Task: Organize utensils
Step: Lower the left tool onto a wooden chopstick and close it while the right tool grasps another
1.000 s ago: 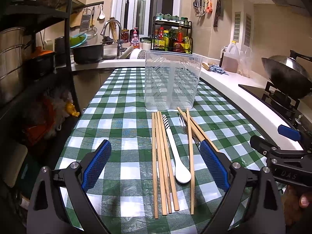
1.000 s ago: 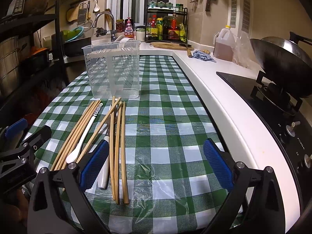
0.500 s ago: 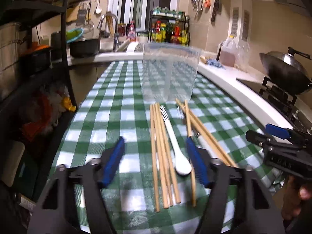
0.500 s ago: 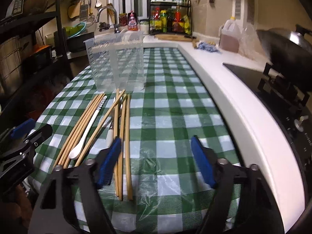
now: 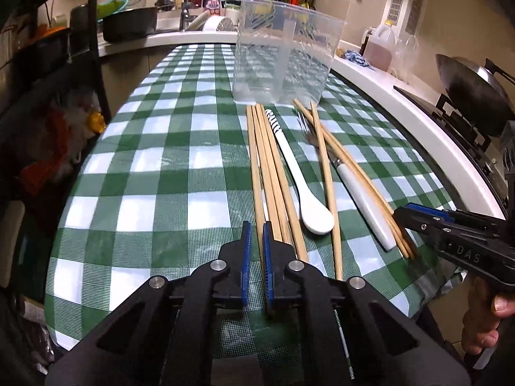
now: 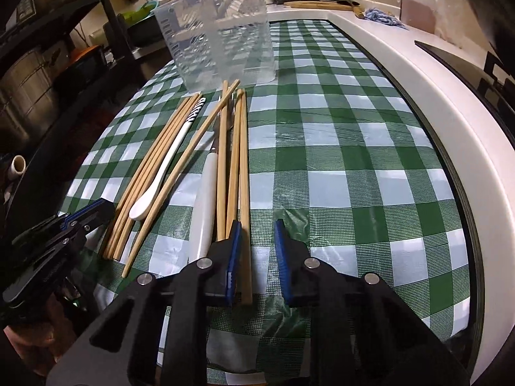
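Wooden chopsticks point(image 5: 268, 173), a white spoon point(image 5: 309, 206) and a white-handled fork point(image 5: 360, 196) are lying side by side on the checked worktop point(image 5: 161, 167), their far ends just short of the clear plastic holder point(image 5: 283, 51), which is standing empty and upright. Compared with a second ago, both tools are sitting lower and nearer the utensils' near ends. The left gripper point(image 5: 256, 251), wide a second ago, has just been closing; its fingers are now narrow, pinching the leftmost chopstick of the bundle left of the spoon. The right gripper point(image 6: 256, 251) has likewise been closing, yet a gap is remaining: the outermost chopstick point(image 6: 245, 186), farthest from the spoon, is lying between its fingers, against the left pad and clear of the right. In judgement, sorting is only beginning, with nothing in the holder yet
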